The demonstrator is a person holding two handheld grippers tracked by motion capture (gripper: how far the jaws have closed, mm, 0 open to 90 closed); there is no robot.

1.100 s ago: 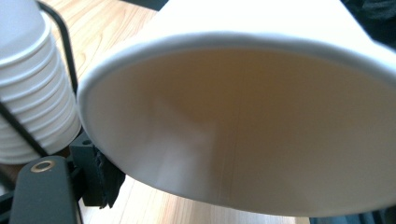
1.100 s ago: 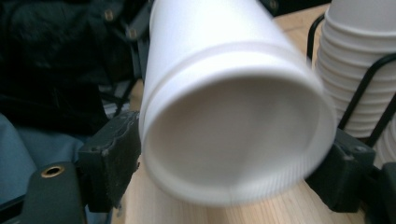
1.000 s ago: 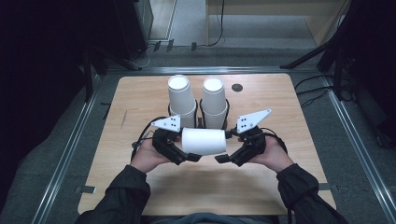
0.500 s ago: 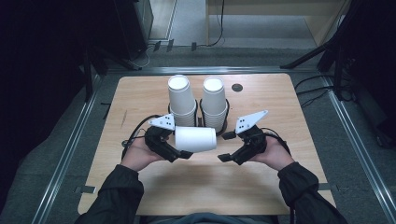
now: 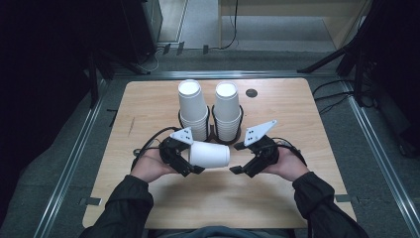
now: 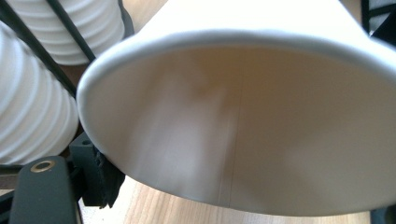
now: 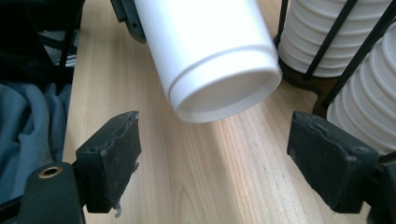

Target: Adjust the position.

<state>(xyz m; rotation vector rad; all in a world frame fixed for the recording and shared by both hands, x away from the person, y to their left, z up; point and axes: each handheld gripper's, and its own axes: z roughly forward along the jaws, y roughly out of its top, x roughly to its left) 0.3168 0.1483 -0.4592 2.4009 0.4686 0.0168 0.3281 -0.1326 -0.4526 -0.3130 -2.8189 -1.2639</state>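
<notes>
Hands are seen at the near half of the desk (image 5: 148, 208), and a white paper cup (image 5: 210, 154) is held on its side above the wood, clamped at its rim end in the left gripper (image 5: 184, 157), its closed base turned toward the right gripper (image 5: 239, 159). That right gripper is held just beside the base, its jaws spread wide and gripping nothing. Farther back, toward the far edge, two tall stacks of cups (image 5: 210, 110) are kept upright in a black wire rack (image 5: 212, 130).
</notes>
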